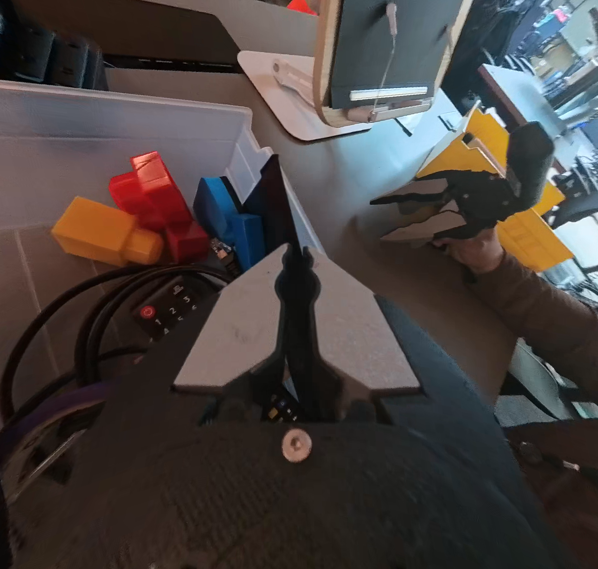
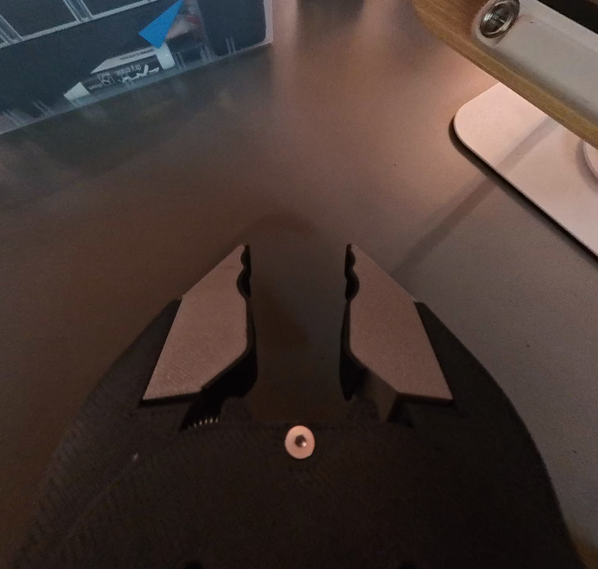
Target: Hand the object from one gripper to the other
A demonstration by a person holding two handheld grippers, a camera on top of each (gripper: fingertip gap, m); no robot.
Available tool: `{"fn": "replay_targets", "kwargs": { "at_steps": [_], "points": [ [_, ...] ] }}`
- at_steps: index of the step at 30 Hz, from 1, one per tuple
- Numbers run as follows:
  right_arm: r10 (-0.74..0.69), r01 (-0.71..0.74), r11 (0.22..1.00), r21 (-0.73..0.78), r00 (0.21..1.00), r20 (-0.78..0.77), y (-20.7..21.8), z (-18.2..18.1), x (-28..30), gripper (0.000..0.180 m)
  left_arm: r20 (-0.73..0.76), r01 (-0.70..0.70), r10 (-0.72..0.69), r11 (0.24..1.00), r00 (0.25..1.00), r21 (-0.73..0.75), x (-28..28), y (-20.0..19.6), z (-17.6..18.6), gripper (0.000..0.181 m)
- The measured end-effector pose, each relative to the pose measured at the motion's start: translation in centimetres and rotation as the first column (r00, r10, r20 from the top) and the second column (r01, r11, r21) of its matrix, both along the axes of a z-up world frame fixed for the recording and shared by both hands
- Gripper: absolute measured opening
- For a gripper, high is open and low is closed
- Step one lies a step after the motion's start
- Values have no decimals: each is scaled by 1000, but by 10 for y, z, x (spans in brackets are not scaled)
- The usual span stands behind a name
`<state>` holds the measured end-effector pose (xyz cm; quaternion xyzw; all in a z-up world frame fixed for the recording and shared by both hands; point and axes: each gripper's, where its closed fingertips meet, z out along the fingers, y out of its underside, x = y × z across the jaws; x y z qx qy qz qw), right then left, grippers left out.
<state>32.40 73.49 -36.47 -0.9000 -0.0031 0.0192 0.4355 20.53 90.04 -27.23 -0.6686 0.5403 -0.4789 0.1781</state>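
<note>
The left wrist view alone shows the white bin [image 1: 129, 113], holding a yellow block [image 1: 97, 230], a red block [image 1: 155, 194], a blue block [image 1: 226, 217], black cables [image 1: 64, 320] and a remote control [image 1: 168, 310]. The left gripper [image 1: 296, 252] hangs over the bin's right edge, its jaws pressed together on a thin dark flat object [image 1: 275, 197] that stands up ahead of the fingertips. Well off to its right, a hand [image 1: 475, 252] holds the right gripper [image 1: 377, 218], jaws apart. The right wrist view shows that gripper wide and empty over the bare table [image 2: 226, 181], with a clear box [image 2: 129, 35] ahead to its left and a white stand base [image 2: 524, 152] to its right.
</note>
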Motion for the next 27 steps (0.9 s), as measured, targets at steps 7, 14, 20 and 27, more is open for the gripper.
{"fn": "replay_targets", "kwargs": {
  "at_steps": [7,14,20,27],
  "points": [
    [5,-5,1000,-5,1000,12,0,-1,-1,55,8,-99,100,961,995,257,-5,21,18,0],
    [3,-3,1000,3,1000,-11,-1,0,0,54,230,-190,86,856,969,480,-9,2,110,0],
    [4,-3,1000,17,1000,-12,-1,3,-1,53,327,-221,4,746,945,629,-4,-32,155,0],
    [338,-273,879,390,935,-107,-4,74,-60,54,397,-87,-166,833,903,547,0,-96,174,0]
  ]
}}
